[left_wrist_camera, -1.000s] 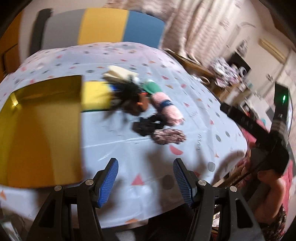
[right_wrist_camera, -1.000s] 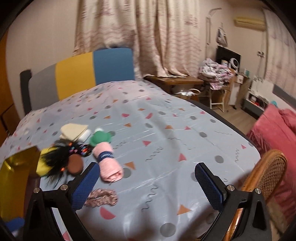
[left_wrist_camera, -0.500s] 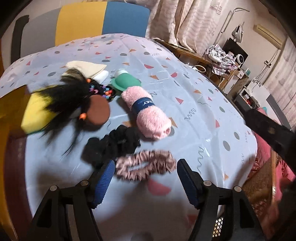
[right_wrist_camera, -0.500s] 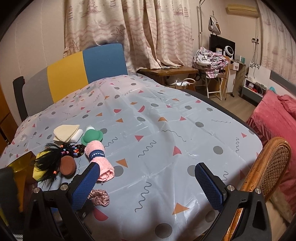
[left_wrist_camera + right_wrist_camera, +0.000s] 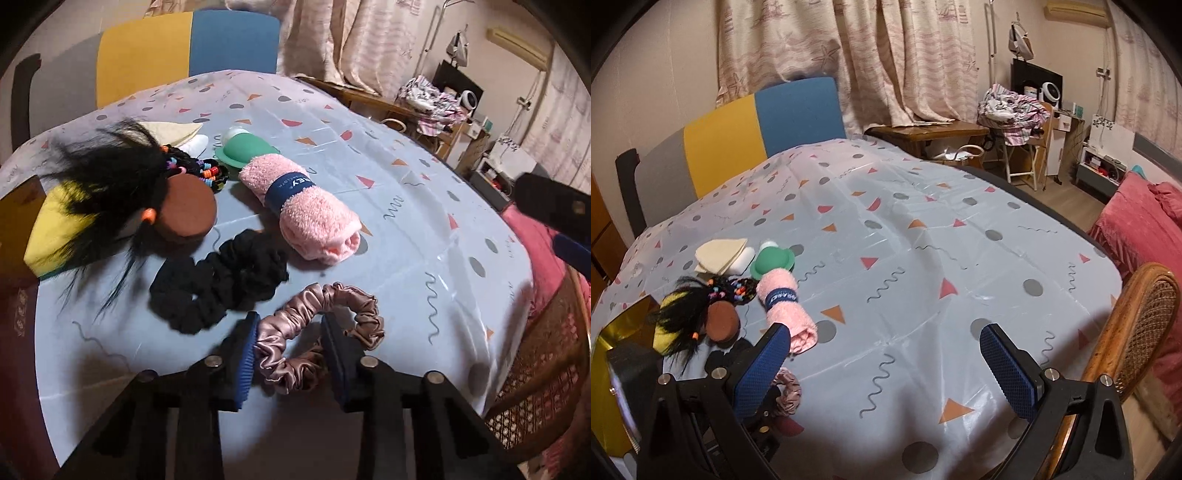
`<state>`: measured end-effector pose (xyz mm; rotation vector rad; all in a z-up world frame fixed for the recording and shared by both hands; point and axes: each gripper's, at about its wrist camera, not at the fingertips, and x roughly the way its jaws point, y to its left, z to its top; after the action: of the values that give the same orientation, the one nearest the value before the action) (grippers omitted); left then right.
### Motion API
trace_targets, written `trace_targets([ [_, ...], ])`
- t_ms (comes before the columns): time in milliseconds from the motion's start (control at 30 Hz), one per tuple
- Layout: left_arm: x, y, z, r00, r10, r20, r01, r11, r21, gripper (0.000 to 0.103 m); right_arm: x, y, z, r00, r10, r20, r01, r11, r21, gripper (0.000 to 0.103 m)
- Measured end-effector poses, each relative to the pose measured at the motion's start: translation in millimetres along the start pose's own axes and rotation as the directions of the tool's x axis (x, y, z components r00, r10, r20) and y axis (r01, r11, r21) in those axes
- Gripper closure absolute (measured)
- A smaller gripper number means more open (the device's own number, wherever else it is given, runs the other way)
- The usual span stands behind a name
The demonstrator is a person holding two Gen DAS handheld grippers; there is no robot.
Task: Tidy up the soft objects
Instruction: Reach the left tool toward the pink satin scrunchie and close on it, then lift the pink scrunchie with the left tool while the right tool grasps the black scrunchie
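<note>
Left gripper (image 5: 289, 345) jaws just closing around near part of pink satin scrunchie (image 5: 317, 334) on patterned tablecloth (image 5: 424, 229), seemingly pinching it, beside black scrunchie (image 5: 218, 282), right gripper (image 5: 886, 369) wide open, empty.

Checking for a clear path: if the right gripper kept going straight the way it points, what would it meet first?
Probably only the bare tablecloth. The right gripper is open with nothing between its fingers; the pink towel roll lies off to its left, though depth is unclear.

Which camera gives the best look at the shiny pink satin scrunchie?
The left wrist view: the shiny pink satin scrunchie lies whole and close, part of it between the left hand-held gripper's blue fingers. The right wrist view shows only a bit behind the right hand-held gripper's finger.
</note>
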<state>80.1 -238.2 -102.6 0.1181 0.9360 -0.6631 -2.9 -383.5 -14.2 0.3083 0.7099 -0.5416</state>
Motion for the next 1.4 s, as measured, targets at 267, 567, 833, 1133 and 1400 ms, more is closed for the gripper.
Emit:
trace_targets([
  [267, -21.7, 15.5, -20.9, 1.0, -0.017, 0.024, 0.017, 1.0, -0.012, 0.08, 4.6, 18.0, -12.5, 0.998, 0.059, -0.023, -0.06, 0.997, -0.051, 0.0],
  [567, -50.0, 47.6, -44.1, 0.999, -0.015, 0.047, 0.02, 0.994, -0.107, 0.08, 19.3, 46.0, -31.3, 0.986, 0.138, -0.094, -0.148, 0.982, -0.113, 0.0],
  [833, -84.1, 62.5, -55.5, 0.995, 0.006, 0.097, 0.007, 0.992, -0.127, 0.081, 33.2, 90.2, -30.8, 0.956, 0.271, -0.116, -0.289, 0.939, -0.185, 0.01],
  [1133, -84.1, 48.4, -58.9, 0.997, -0.007, 0.081, 0.01, 0.999, -0.038, 0.07, 86.1, 140.0, -37.9, 0.907, 0.304, -0.291, -0.388, 0.871, -0.3, 0.017],
  [1400, -74.4, 44.4, -55.5, 0.998, 0.023, 0.056, -0.023, 1.0, -0.003, 0.055, 108.6, 141.0, -39.6, 0.882, 0.321, -0.346, -0.426, 0.856, -0.292, 0.072],
])
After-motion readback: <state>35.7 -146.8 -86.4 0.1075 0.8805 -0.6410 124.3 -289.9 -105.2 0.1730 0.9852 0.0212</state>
